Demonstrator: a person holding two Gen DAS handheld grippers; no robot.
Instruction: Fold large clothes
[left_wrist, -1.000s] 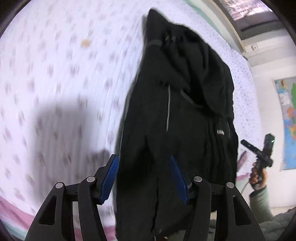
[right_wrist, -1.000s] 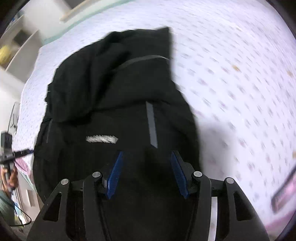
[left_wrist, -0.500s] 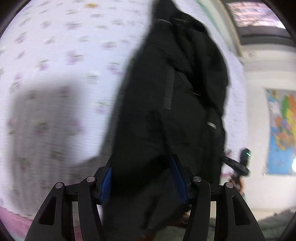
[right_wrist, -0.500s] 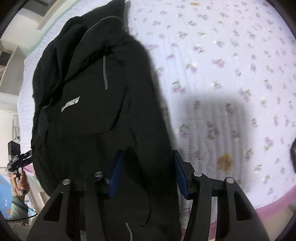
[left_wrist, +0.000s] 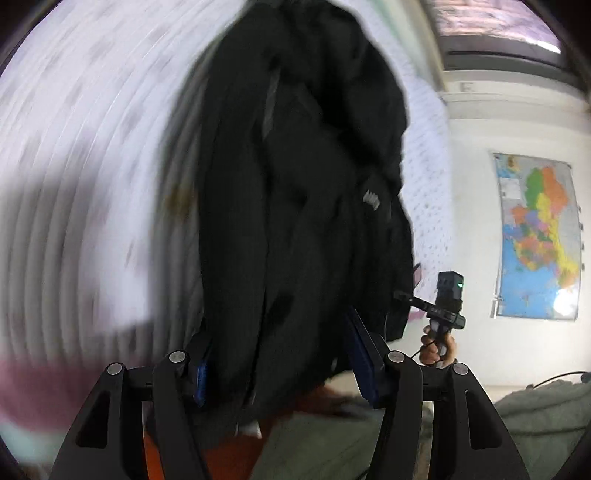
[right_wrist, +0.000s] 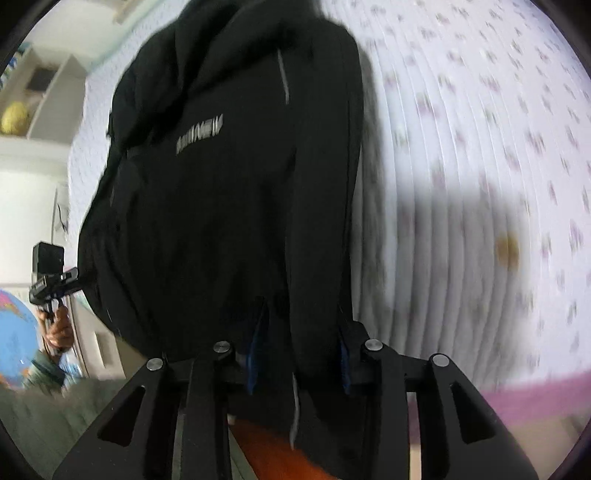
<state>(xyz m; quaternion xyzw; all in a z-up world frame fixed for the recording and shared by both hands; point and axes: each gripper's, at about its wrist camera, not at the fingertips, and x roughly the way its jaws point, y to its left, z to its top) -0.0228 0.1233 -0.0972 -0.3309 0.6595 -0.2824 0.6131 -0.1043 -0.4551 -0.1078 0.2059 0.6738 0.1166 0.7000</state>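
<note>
A large black jacket (left_wrist: 295, 192) with a grey logo and grey stripe lies lengthwise on a white flowered bedspread (left_wrist: 92, 129); it also fills the right wrist view (right_wrist: 229, 206). My left gripper (left_wrist: 280, 354) has its blue-padded fingers spread around the jacket's near hem, cloth bunched between them. My right gripper (right_wrist: 297, 354) holds the hem too, its blue pads pressed into the black cloth. Both views are motion-blurred. The right gripper also shows in the left wrist view (left_wrist: 441, 299), and the left gripper in the right wrist view (right_wrist: 48, 273).
The bed has a pink border (right_wrist: 535, 391) at its near edge. A map poster (left_wrist: 535, 236) hangs on the wall to the right. White shelves (right_wrist: 40, 110) stand at the left. An orange surface (right_wrist: 280, 454) shows below the hem.
Both grippers have closed in on the jacket's near hem and pulled back toward the bed edge; the hem now hangs lifted off the bed, and the view has tilted.
</note>
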